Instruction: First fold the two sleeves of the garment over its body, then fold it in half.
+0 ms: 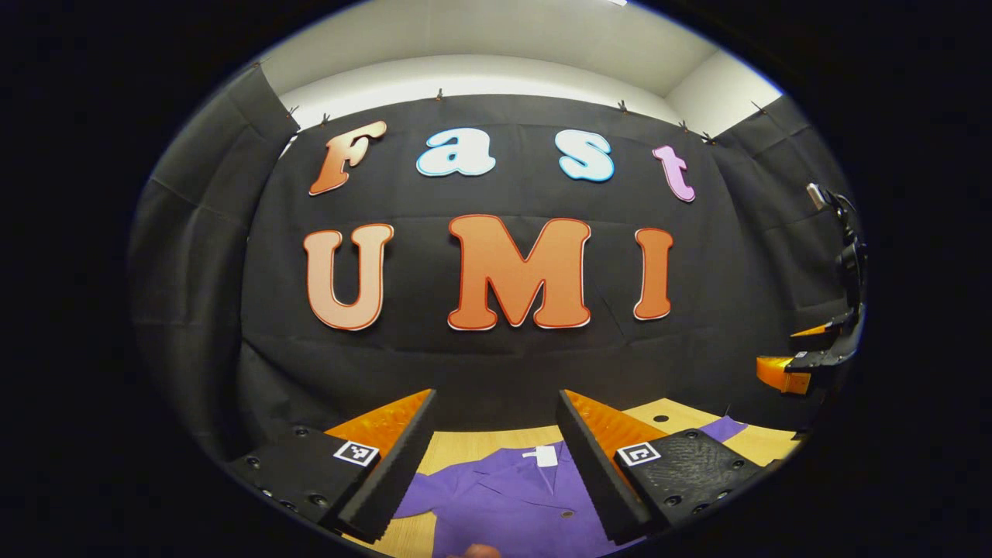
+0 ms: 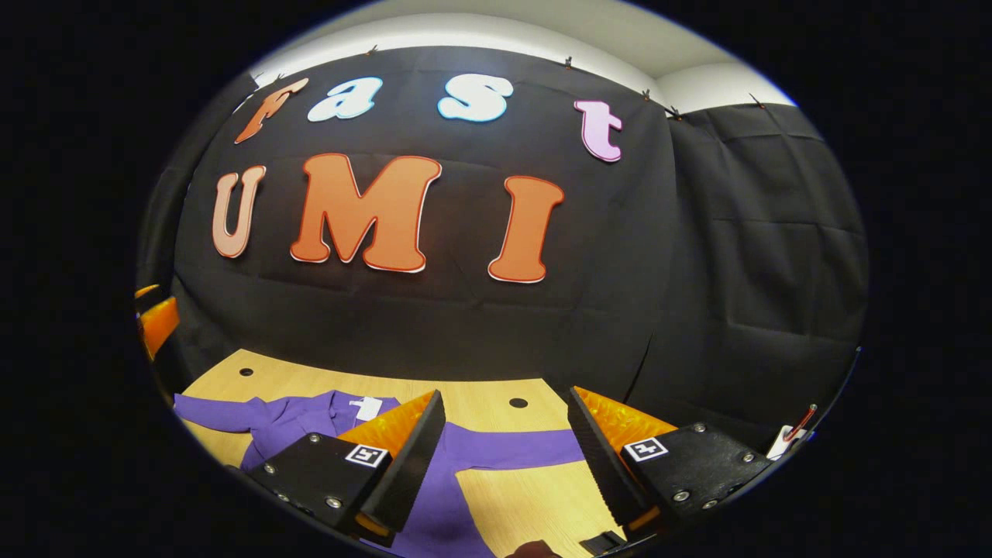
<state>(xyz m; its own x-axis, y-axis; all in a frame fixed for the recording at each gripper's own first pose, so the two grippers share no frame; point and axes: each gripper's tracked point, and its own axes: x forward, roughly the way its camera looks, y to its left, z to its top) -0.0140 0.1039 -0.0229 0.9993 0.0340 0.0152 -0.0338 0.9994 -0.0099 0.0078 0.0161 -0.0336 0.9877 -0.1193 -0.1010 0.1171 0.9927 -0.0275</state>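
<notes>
A purple garment (image 1: 504,496) lies flat on the wooden table (image 1: 465,446), collar and white label (image 1: 546,456) toward the wall. My left gripper (image 1: 496,399) hovers above its collar area, open, nothing between the fingers. In the right gripper view the garment (image 2: 310,422) is spread out, one sleeve (image 2: 511,448) stretched to the right and the other sleeve (image 2: 209,411) to the left. My right gripper (image 2: 505,395) stands open above the right sleeve, apart from the cloth. The right gripper (image 1: 790,353) also shows far right in the left gripper view, raised above the table.
The table (image 2: 535,496) has small round holes (image 2: 518,402) near its far edge, close to the black cloth wall. The left gripper's orange finger (image 2: 159,322) shows at the left edge of the right gripper view. Bare wood lies right of the garment.
</notes>
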